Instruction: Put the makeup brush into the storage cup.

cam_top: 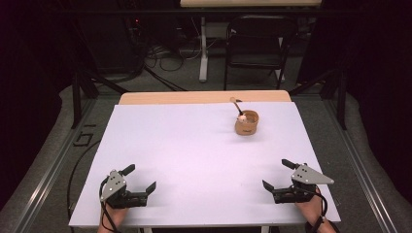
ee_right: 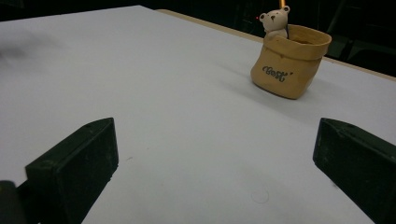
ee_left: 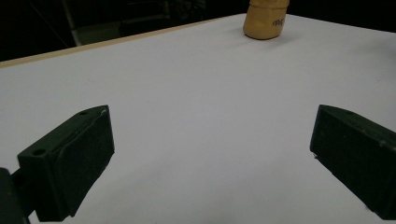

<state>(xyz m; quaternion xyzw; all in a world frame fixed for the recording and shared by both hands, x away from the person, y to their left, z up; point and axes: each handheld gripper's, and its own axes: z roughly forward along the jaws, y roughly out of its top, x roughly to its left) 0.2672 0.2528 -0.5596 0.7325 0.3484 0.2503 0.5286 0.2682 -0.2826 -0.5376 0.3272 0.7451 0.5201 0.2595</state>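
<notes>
High view, left gripper: rests low at the near left of the white table, jaws spread wide with nothing between them.
High view, right gripper: rests at the near right, jaws likewise spread and bare.
High view, tan cup: stands far ahead of both grippers, closer to the right one, with a stick leaning out of it toward the far edge.
Left gripper view, jaws: parted wide over bare white surface.
Left gripper view, cup: well ahead and to the right of the jaws, upright.
Right gripper view, jaws: released, far apart, holding nothing.
Right gripper view, cup: sack-shaped, ahead and right of centre, well clear of the jaws.
Right gripper view, small white bear: peeks over the cup's rim on its left side.
</notes>
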